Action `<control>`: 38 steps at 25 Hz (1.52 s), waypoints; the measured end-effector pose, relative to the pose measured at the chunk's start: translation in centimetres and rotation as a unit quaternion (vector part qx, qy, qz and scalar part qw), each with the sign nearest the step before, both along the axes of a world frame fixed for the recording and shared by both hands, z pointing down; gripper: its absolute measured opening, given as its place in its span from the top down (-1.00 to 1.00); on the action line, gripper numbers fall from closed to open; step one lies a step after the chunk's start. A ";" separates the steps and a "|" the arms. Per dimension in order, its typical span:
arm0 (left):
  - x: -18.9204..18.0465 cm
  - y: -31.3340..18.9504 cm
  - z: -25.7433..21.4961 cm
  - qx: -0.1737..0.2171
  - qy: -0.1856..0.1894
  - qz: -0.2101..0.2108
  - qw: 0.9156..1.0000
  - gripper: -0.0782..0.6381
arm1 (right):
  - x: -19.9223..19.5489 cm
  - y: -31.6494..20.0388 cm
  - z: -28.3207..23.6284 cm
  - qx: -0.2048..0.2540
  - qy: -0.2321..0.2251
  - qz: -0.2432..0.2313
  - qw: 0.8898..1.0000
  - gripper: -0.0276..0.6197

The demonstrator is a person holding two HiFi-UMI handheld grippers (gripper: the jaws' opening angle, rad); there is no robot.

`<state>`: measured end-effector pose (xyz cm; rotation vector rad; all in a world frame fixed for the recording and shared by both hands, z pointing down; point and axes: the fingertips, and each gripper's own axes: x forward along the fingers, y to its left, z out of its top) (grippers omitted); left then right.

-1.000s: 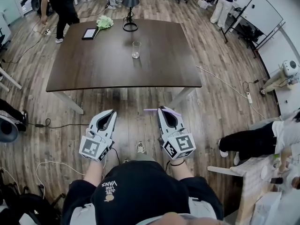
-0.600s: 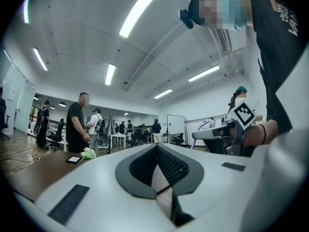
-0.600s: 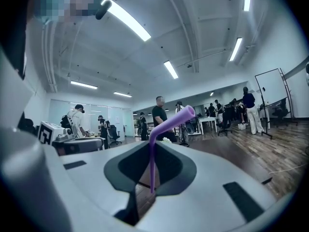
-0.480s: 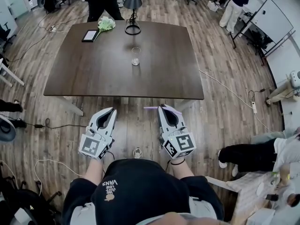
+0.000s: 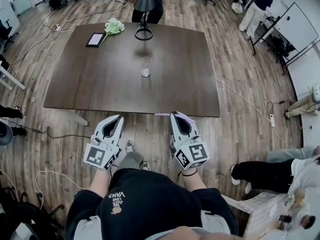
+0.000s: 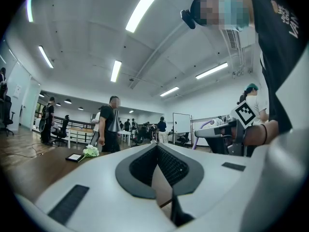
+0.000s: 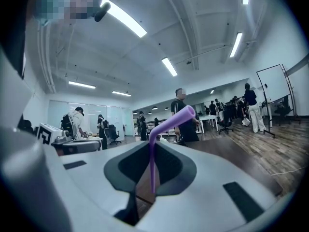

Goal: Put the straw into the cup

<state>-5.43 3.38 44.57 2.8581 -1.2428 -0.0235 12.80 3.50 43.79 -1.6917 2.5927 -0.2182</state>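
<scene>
A clear glass cup (image 5: 145, 66) stands upright near the middle of the dark wooden table (image 5: 90, 84). My right gripper (image 5: 174, 114) is shut on a purple bendy straw (image 5: 172, 115), which lies crosswise at its tips, just short of the table's near edge. In the right gripper view the straw (image 7: 151, 166) stands between the jaws, its bent end (image 7: 174, 120) tilting up and right. My left gripper (image 5: 119, 118) is level beside it, shut and empty; its tips (image 6: 155, 145) meet.
On the table's far end are a black lamp (image 5: 144, 4), a tablet (image 5: 95, 39) and a green-white bunch of flowers (image 5: 113, 25). A person stands behind the lamp. Cables (image 5: 240, 96) run over the wooden floor; more people and a whiteboard (image 5: 295, 26) are at the right.
Both grippers have come forward together toward the table's near edge, the straw still gripped. The table and cup look nearer. The person at the far side has walked rightward behind the lamp.
</scene>
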 end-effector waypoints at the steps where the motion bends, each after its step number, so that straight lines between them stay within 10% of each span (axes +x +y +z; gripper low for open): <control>1: 0.1 -1.0 0.1 0.001 0.001 0.002 1.000 0.76 | 0.0 -0.9 0.0 0.001 0.001 0.004 1.000 0.79; 23: -3.8 -16.0 -0.1 0.006 0.018 0.055 0.998 0.76 | -3.8 -14.2 -0.8 0.009 0.013 0.065 0.998 0.79; 38: 0.8 -23.7 0.1 -0.003 0.011 0.048 0.999 0.76 | -0.4 -22.9 -0.8 0.006 0.010 0.041 0.999 0.79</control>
